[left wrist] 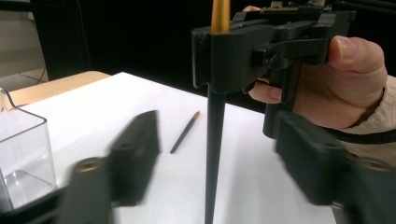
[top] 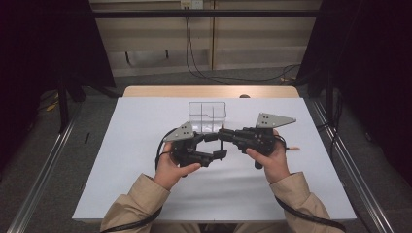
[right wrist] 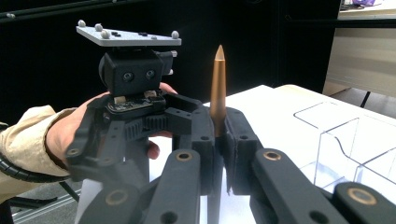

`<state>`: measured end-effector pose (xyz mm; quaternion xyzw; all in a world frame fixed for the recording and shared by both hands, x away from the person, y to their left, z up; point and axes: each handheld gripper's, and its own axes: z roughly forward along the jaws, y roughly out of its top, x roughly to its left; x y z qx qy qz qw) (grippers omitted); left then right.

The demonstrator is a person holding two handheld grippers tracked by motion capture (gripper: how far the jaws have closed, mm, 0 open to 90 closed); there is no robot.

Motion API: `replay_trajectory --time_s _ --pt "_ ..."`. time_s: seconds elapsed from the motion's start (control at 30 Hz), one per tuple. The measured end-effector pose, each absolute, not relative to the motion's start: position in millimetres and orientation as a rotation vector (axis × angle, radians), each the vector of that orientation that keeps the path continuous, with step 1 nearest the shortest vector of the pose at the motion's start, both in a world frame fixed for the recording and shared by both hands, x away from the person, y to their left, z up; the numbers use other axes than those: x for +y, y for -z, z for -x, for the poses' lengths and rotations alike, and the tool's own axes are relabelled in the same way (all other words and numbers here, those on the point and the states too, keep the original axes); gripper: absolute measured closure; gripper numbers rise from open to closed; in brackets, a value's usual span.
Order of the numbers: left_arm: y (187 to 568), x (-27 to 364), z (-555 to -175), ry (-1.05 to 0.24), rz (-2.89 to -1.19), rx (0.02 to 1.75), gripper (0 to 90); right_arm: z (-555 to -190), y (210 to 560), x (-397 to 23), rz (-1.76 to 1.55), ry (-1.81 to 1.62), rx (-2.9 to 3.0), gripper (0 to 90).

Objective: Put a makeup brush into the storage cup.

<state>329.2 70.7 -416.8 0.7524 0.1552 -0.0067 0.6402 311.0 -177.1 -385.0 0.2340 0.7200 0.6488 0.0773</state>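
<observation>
Gold-and-black, the brush point(right wrist: 219, 88) stands upright, clamped between the pads of the right gripper point(right wrist: 219, 154), whose jaws are drawn narrow around the handle. In the right gripper view the pointed gold end rises above the jaws; the lower part of the handle is covered by the pads. In the left gripper view the same brush point(left wrist: 215, 154) runs as a thin black shaft from the right gripper point(left wrist: 219, 60) down to the bottom edge of the frame, where it is cut off, so its lower tip cannot be made out.

The left gripper point(left wrist: 219, 163) has its jaws spread wide on either side of that shaft, with clear gaps both sides and no contact. Both jaws are blurred, so the pad surfaces are hard to read.

In the high view both grippers meet above the middle of the white desk point(top: 145, 126), the left gripper point(top: 221, 154) towards the near edge and the right gripper point(top: 224, 132) just in front of the clear box point(top: 207, 116). The brush is too thin to resolve there.

A second brush point(left wrist: 185, 132) lies flat on the desk beyond the left gripper's jaws, well apart from them. The clear box point(right wrist: 345, 149) is divided into compartments; its far walls are cut off by the frame edge in the right gripper view.
</observation>
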Motion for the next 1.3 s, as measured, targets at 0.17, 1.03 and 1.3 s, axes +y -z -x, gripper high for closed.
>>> replay_trajectory --time_s 0.17,1.03,1.3 --pt "417 71 -330 0.046 -1.705 0.366 7.4 -311 384 -178 -0.699 -1.941 2.152 84.0" --pt "413 110 -333 -0.007 -1.698 0.315 0.8 -310 385 -181 -0.692 -1.93 2.153 84.0" --pt "412 128 -331 -0.057 -1.702 0.315 1.2 -310 385 -180 -0.685 -1.929 2.153 84.0"
